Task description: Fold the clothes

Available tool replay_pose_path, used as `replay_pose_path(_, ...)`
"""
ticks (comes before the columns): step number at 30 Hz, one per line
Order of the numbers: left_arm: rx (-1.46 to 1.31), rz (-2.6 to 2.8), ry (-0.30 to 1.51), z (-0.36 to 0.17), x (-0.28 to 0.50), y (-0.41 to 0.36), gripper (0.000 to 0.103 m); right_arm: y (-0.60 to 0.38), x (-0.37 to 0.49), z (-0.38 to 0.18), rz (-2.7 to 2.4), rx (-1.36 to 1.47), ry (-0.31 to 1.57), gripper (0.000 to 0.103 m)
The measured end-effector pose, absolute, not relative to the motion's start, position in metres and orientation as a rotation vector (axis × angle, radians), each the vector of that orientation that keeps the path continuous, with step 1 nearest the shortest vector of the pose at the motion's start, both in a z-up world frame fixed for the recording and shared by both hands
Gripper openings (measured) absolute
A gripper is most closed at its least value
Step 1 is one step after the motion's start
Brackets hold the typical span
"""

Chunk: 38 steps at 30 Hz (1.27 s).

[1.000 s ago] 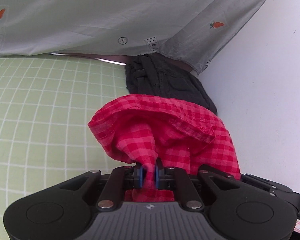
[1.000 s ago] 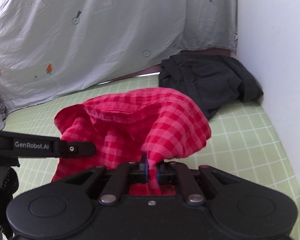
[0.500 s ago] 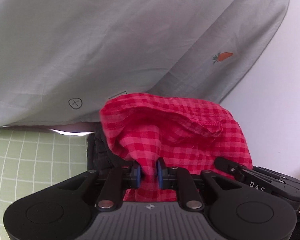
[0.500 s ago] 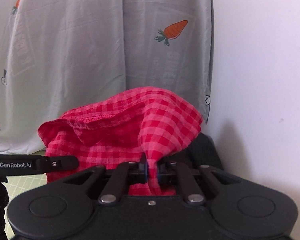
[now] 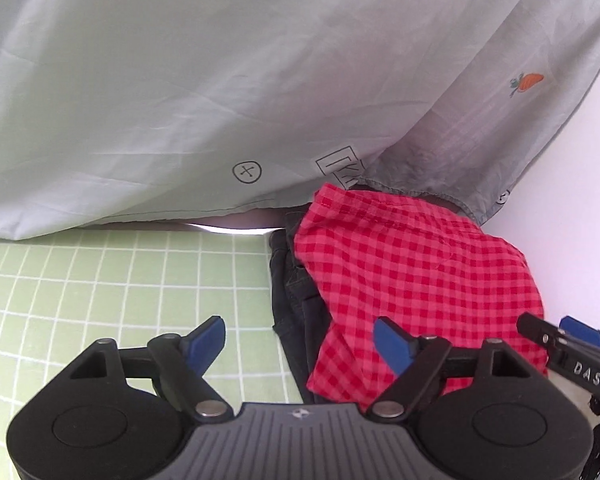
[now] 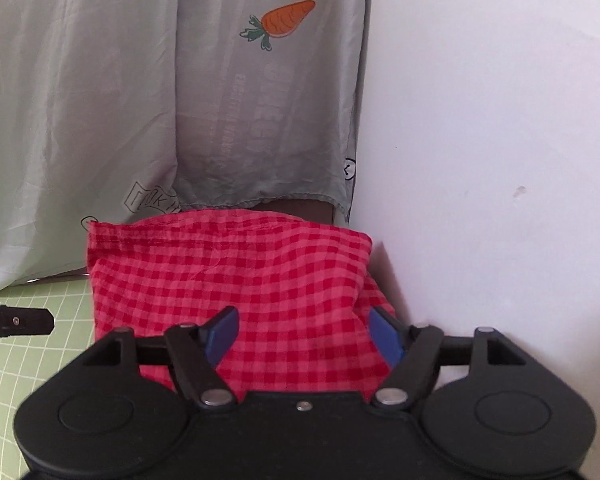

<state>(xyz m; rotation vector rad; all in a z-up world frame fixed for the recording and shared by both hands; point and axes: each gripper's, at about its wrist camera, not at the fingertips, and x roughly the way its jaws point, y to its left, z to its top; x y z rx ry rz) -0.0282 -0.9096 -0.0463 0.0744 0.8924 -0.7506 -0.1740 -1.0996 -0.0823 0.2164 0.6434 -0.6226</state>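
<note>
The checked garment [image 5: 420, 276] lies on the dark garment [image 5: 296, 300], against the wall [image 6: 500, 140]. The mat [image 5: 100, 288] extends to their left. The sheet [image 5: 220, 80] hangs behind all three.

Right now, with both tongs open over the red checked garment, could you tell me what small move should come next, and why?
Probably draw both tongs straight back. The left tongs and right tongs stand wide open and hold nothing, and the folded red gingham garment lies released on the dark garment by the white wall. Backing away should clear the stack without dragging the cloth on the green grid mat.
</note>
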Motion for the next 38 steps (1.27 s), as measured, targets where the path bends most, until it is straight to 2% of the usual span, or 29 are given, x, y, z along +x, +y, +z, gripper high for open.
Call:
replay_pose_path(4,0.087,-0.754,0.848,-0.027,-0.056,-0.883,0.087,-1.069,-0.207,-0.068,-0.632,0.239,0.628,0.08)
replay_pose_path(6,0.096,-0.751,0.818,-0.019,-0.074,-0.867,0.095,-1.052,-0.226,-0.061,-0.638,0.261,0.62,0.084)
replay_pose_path(9,0.114,-0.752,0.763,-0.006,-0.103,-0.842,0.102,-1.025,-0.255,-0.049,-0.648,0.295,0.604,0.087)
replay_pose_path(11,0.138,-0.757,0.721,0.002,-0.126,-0.827,0.103,-1.008,-0.273,-0.042,-0.643,0.31,0.596,0.09)
replay_pose_path(14,0.175,-0.754,0.692,0.009,-0.16,-0.804,0.103,-0.983,-0.302,-0.029,-0.638,0.323,0.585,0.102)
replay_pose_path(24,0.202,-0.766,0.713,0.005,-0.229,-0.746,0.103,-0.915,-0.363,-0.025,-0.623,0.303,0.62,0.103)
replay_pose_path(38,0.21,-0.78,0.696,0.006,-0.274,-0.707,0.103,-0.887,-0.406,-0.023,-0.645,0.297,0.613,0.103)
